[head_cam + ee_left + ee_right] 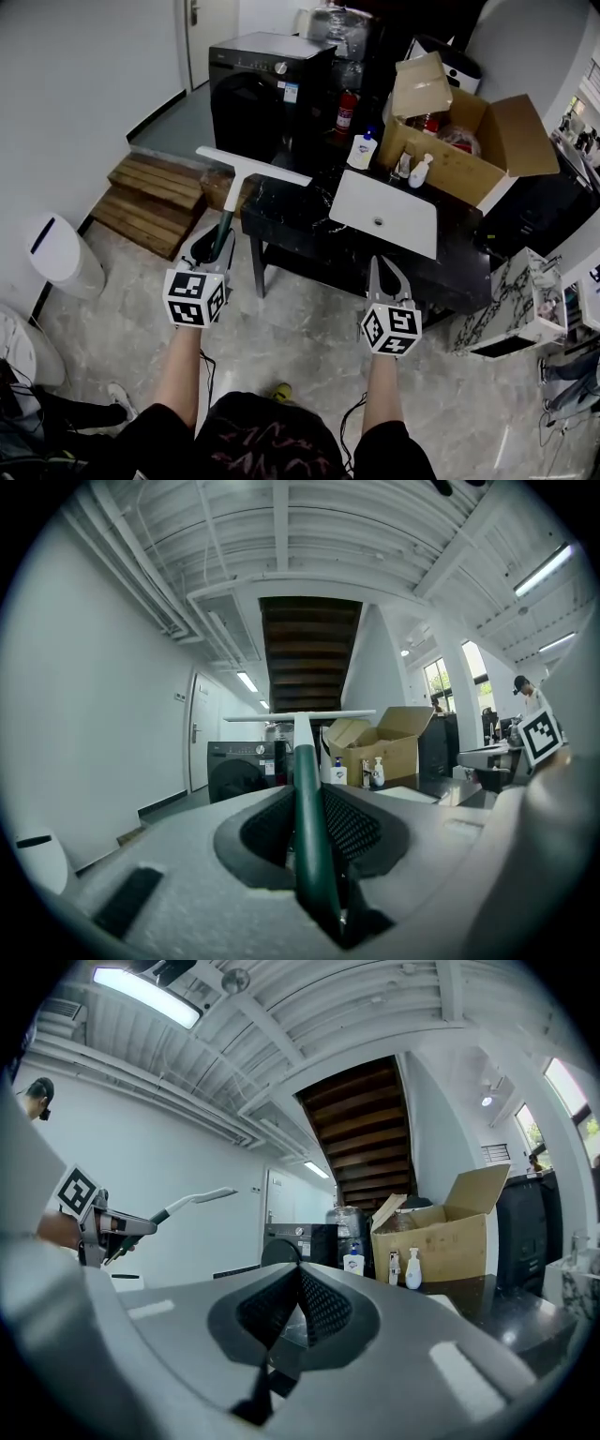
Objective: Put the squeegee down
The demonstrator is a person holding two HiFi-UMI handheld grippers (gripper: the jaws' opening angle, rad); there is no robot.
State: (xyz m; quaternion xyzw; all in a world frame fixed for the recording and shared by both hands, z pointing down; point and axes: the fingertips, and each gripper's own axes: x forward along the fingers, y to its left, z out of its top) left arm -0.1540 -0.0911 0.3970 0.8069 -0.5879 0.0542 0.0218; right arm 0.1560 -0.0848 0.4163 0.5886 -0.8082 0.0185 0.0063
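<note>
Squeegee held at the counter's left end
The squeegee (251, 166) is clamped by its green handle in the left gripper (212, 246), its white blade raised over the left end of the black counter (291, 225). The right gripper (385, 274) is closed on nothing, near the white basin (384, 214).

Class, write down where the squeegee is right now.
In the head view the squeegee is at the left, its green handle clamped in the left gripper, its white blade up by the left end of the black counter.
</note>
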